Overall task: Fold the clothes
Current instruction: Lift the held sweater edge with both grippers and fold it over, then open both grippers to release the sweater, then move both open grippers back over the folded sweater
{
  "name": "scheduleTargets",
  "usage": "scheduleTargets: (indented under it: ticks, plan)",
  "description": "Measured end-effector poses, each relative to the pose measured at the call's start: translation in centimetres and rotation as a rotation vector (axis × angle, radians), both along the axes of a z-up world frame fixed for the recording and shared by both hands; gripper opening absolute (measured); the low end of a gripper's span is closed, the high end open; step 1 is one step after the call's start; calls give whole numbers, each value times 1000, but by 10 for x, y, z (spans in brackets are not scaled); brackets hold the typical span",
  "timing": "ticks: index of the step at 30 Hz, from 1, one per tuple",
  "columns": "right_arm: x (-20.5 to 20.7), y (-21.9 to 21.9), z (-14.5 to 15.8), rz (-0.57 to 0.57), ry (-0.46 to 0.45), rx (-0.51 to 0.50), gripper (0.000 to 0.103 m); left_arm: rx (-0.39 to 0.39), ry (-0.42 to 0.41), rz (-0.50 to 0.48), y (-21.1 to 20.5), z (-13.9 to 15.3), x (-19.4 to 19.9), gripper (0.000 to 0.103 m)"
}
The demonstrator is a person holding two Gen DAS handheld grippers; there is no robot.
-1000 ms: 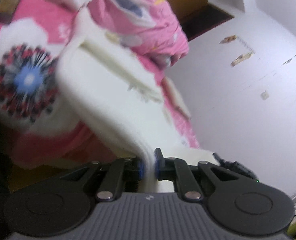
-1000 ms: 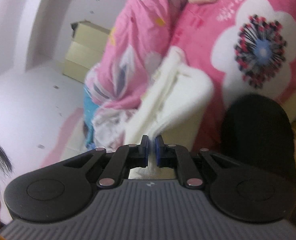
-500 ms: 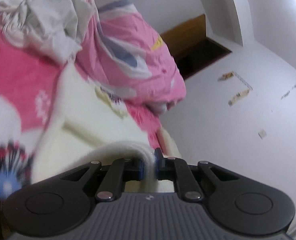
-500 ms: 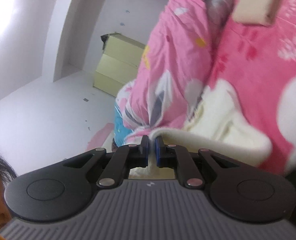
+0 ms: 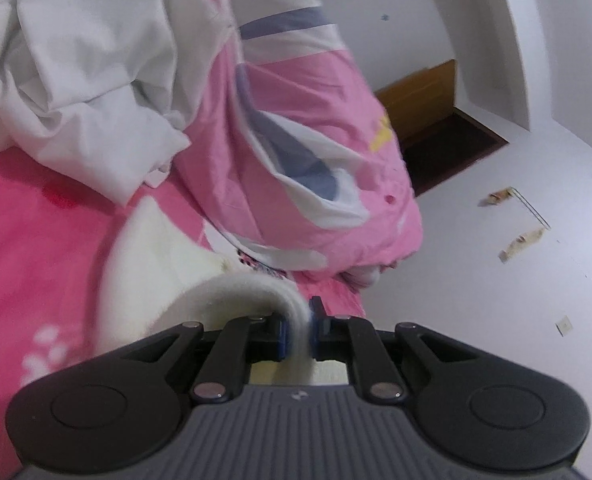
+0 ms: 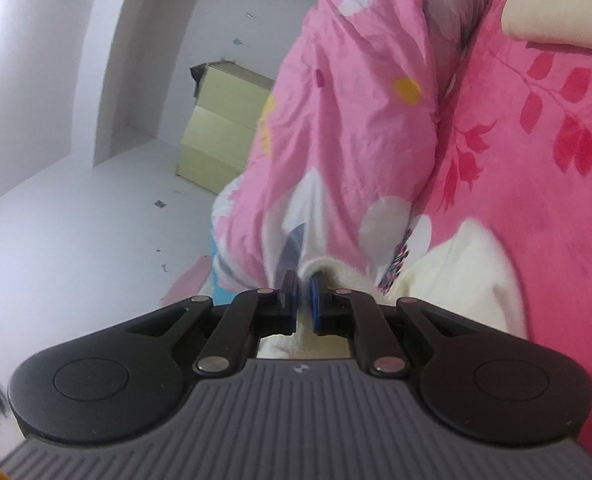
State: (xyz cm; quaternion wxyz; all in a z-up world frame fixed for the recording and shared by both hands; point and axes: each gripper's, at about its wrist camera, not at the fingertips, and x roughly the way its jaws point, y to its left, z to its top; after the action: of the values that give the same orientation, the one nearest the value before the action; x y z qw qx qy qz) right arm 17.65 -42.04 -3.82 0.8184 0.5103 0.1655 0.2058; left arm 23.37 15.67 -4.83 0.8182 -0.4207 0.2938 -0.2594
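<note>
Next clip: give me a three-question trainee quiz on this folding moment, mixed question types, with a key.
1. True or false: both claws are shut on the cream garment.
2. What lies crumpled at the top left of the left wrist view? A) white cloth B) black bag C) towel rack
3. Fill in: the garment lies on a ____ blanket with flower prints.

Key: 1 true, left claw and right claw both pinch it; 2 A; 3 pink.

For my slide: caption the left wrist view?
Left claw shut on cream garment, over the pink bedspread.
</note>
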Motion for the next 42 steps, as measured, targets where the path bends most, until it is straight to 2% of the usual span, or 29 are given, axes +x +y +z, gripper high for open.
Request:
scheduleTargets:
  ticks: [8, 12, 15, 17, 19, 20, 22, 23, 24, 25, 29, 33, 34, 36, 37, 39, 42]
  plan:
    - [72, -7, -34, 7, 79, 3, 5, 3, 79, 3, -6, -30, 64, 10]
    - [98, -10, -61, 10, 151, 37, 5, -38, 150, 6, -2, -51, 85, 12]
    - [109, -15, -84, 15, 211, 108, 9, -118, 180, 17, 6, -60, 91, 24]
    - [112, -18, -96, 10, 242, 150, 9, -147, 179, 42, 11, -61, 90, 50]
    - [111, -21, -101, -3, 252, 178, 9, -164, 179, 65, 16, -61, 89, 59]
    - [110, -22, -103, -13, 252, 189, 11, -173, 180, 75, 18, -61, 88, 59]
    - [107, -26, -105, -33, 251, 212, 17, -194, 185, 92, 22, -62, 86, 62]
    - [106, -28, -106, -43, 251, 223, 26, -195, 185, 97, 23, -61, 85, 63]
    - [103, -31, -106, -63, 247, 235, 40, -188, 183, 104, 24, -59, 82, 64]
    - [99, -36, -104, -91, 241, 242, 46, -181, 181, 111, 25, -57, 79, 66]
    - [80, -46, -92, -132, 223, 215, 49, -135, 149, 113, 30, -35, 60, 72]
    - [52, -50, -67, -128, 206, 107, 52, -41, 81, 84, 31, 1, 33, 82]
    - [43, -50, -59, -124, 199, 68, 53, 12, 57, 79, 30, 14, 23, 86]
    - [23, -49, -42, -119, 180, -26, 63, 125, 9, 78, 28, 37, 2, 90]
    - [12, -47, -33, -122, 172, -95, 66, 199, -15, 89, 25, 48, -13, 93]
    - [-14, -41, -16, -131, 159, -241, 82, 326, -48, 108, 20, 63, -38, 100]
    - [-49, -25, 0, -145, 161, -469, 90, 469, -67, 103, 11, 74, -68, 103]
